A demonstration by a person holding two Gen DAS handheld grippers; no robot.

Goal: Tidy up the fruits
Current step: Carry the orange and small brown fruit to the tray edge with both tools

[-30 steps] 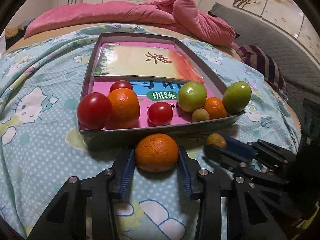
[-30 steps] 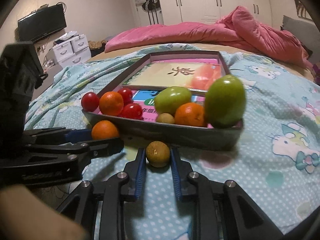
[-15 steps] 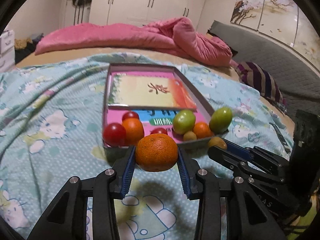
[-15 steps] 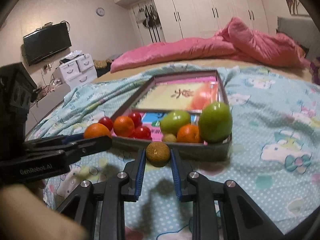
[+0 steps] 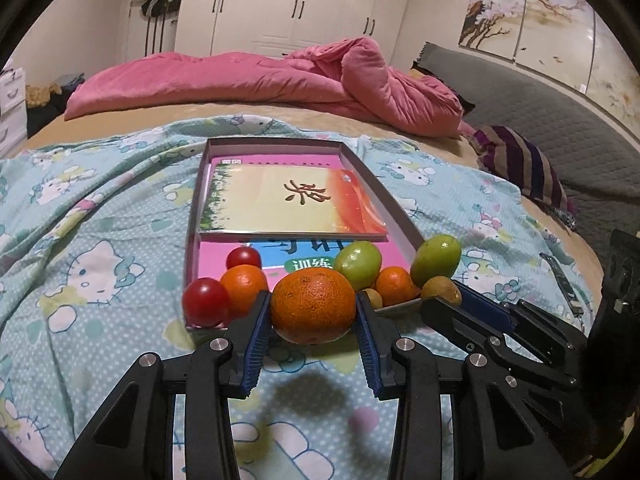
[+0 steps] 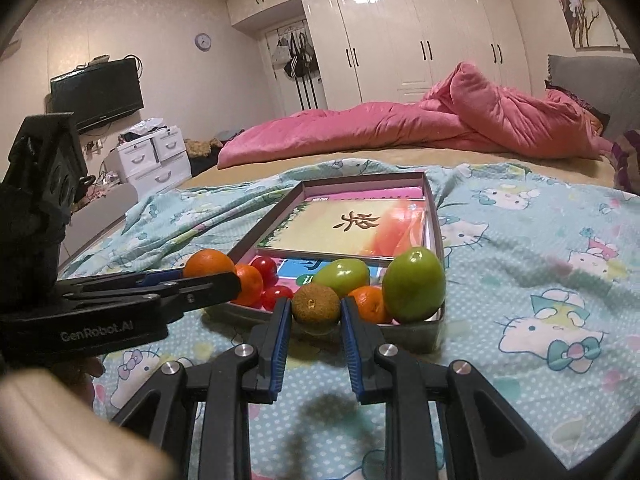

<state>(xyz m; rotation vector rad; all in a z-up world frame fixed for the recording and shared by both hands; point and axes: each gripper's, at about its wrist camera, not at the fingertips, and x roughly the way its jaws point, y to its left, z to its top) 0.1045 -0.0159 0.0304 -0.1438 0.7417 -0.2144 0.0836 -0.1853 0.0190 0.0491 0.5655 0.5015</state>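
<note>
Left gripper (image 5: 313,312) is clamped on a big orange (image 5: 313,307), blue pads (image 5: 256,332) pressing both its sides, held up off the blanket (image 5: 80,272) with its shadow on the cloth below. The orange sits just in front of the tray's (image 5: 402,216) near edge.

Right gripper (image 6: 315,312) is closed round a small brown-green fruit (image 6: 316,303), pads (image 6: 280,332) tight on either side, also lifted (shadow under it), right at the near rim of the tray.

The tray is a shallow grey box lying on the Hello Kitty blanket on a bed. Its far part holds a booklet (image 5: 288,204) lying on pink books.

Fruit lies along the tray's near end:
- red tomato (image 5: 205,307) at the near left corner
- smaller orange (image 5: 243,288) touching it
- second tomato (image 5: 244,258) just behind
- green fruit (image 5: 358,264) towards the right
- little orange (image 5: 394,286) beside it
- tiny tan fruit (image 5: 374,298) partly hidden by the left gripper's finger
- larger green fruit (image 5: 436,260) at the near right corner, over the rim

A third tomato (image 6: 278,295) shows in the right wrist view only.

Both grippers are side by side, close together, each seen in the other's camera. Pink duvet (image 5: 260,80) heaped at the far end of the bed.
</note>
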